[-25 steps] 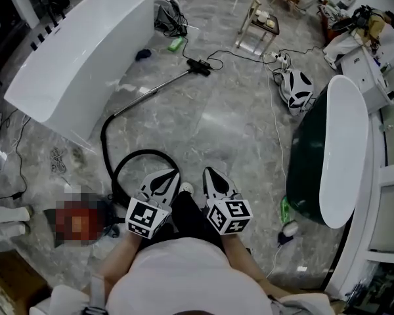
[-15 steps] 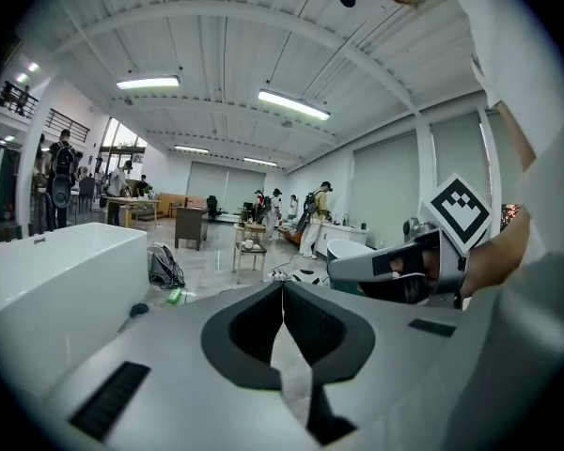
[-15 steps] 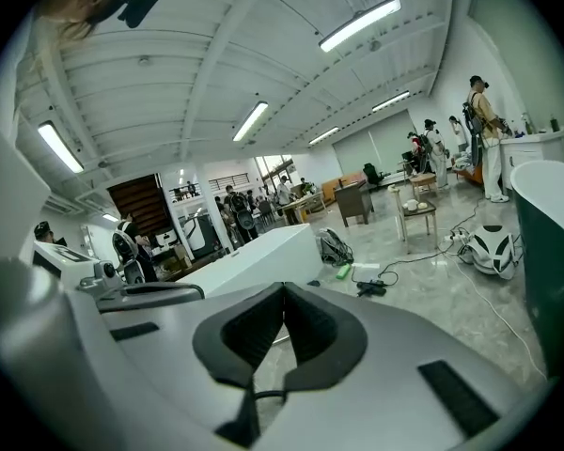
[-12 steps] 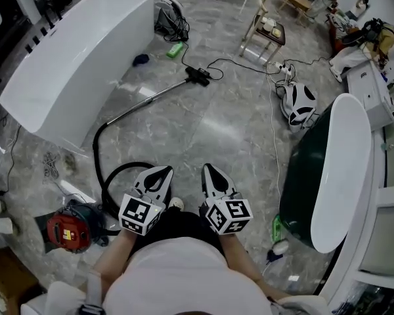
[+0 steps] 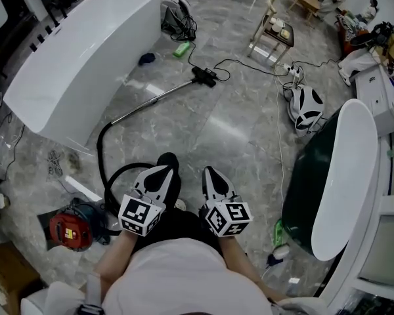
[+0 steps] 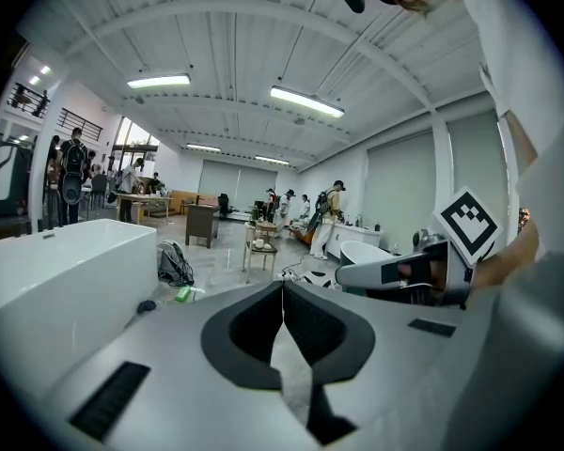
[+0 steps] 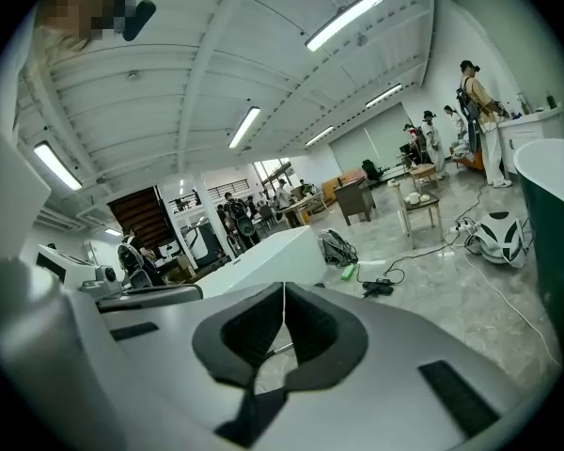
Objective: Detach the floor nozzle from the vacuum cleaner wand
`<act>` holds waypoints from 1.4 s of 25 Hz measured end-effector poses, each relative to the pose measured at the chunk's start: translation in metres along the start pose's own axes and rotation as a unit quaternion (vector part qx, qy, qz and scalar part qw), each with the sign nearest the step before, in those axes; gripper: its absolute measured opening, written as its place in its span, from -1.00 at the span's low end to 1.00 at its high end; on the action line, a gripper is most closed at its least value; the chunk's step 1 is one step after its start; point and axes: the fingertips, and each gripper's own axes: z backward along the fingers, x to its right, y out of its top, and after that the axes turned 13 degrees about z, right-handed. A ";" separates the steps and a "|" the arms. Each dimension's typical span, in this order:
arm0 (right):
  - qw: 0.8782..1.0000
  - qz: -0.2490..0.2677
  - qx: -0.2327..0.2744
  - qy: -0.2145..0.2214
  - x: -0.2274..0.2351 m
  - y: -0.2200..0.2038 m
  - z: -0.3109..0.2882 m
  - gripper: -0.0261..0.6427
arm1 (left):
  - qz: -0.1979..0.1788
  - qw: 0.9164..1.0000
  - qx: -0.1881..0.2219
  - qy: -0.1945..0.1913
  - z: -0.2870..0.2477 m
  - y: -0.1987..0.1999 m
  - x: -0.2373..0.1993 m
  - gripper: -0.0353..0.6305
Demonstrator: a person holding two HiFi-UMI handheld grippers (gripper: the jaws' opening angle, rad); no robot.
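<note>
The vacuum's silver wand (image 5: 154, 100) lies on the marble floor ahead, ending in the small black floor nozzle (image 5: 204, 76), which also shows far off in the right gripper view as a nozzle (image 7: 378, 287). A black hose (image 5: 104, 151) loops back to the red vacuum body (image 5: 69, 230) at my lower left. My left gripper (image 5: 165, 170) and right gripper (image 5: 209, 171) are held side by side in front of my body, well short of the wand. Both are shut with nothing between the pads, as the left gripper (image 6: 283, 285) and right gripper (image 7: 284, 289) views show.
A long white bathtub (image 5: 72, 58) stands left of the wand and a dark green tub with a white rim (image 5: 335, 176) at the right. A backpack (image 5: 177, 15), a green object (image 5: 179, 49), a small table (image 5: 272, 28), a white-and-black helmet (image 5: 307, 104) and cables lie around the nozzle.
The whole scene has slid toward me as I walk forward. A black shoe has stepped out beside the left gripper. Both grippers stay shut and side by side.
</note>
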 end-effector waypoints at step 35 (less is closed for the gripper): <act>1.000 0.003 -0.003 -0.009 0.128 0.126 -0.294 -0.88 | -0.003 0.999 -0.014 -0.041 -0.251 0.162 -0.193 -0.86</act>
